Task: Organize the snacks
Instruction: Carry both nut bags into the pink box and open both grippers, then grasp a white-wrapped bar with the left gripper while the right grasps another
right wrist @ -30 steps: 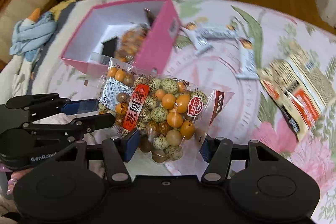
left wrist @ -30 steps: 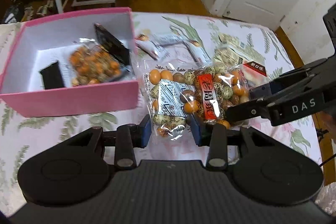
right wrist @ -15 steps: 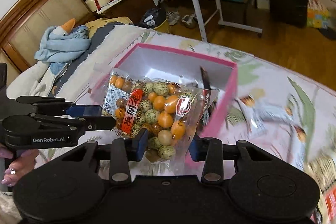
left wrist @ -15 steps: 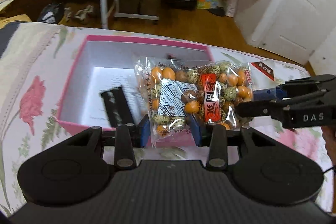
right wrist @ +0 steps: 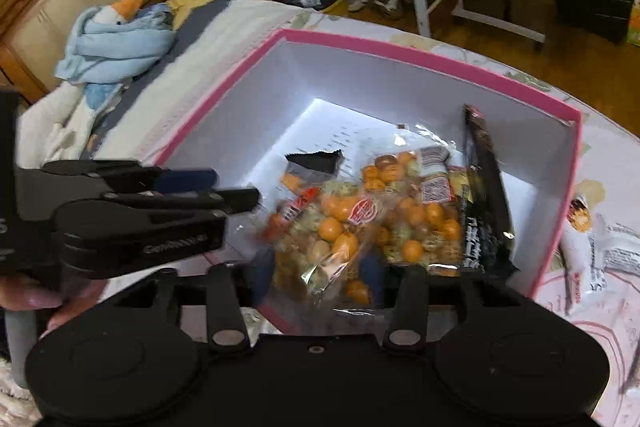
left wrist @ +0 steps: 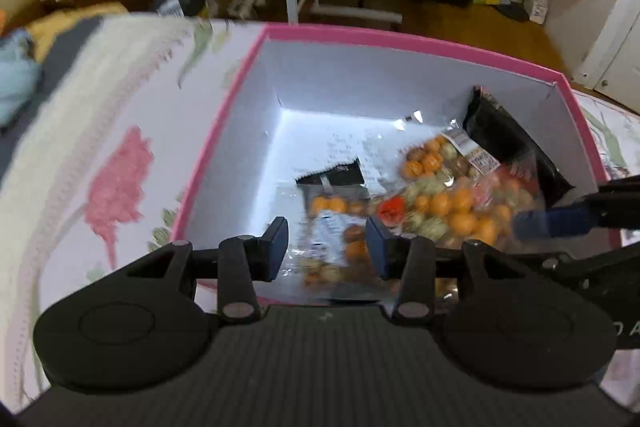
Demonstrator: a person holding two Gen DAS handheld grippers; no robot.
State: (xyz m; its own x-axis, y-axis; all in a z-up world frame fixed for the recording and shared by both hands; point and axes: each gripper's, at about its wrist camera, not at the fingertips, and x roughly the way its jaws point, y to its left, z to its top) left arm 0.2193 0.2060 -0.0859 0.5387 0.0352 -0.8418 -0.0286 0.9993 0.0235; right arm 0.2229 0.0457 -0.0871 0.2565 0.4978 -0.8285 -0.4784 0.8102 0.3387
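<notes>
One pink box [left wrist: 404, 41] is sitting on the floral bedspread [left wrist: 120, 131]. Inside it are lying two clear bags of mixed nuts: one blurred bag [right wrist: 328, 227] over the near wall, one resting bag [right wrist: 416, 187] behind it. Two black packets are also in the box, one [right wrist: 480, 187] leaning at the right wall, one [right wrist: 314, 161] flat on the floor. Left gripper [left wrist: 327, 241] and right gripper [right wrist: 320, 277] are both opening, jaws spread around the blurred bag, seemingly not pinching it.
</notes>
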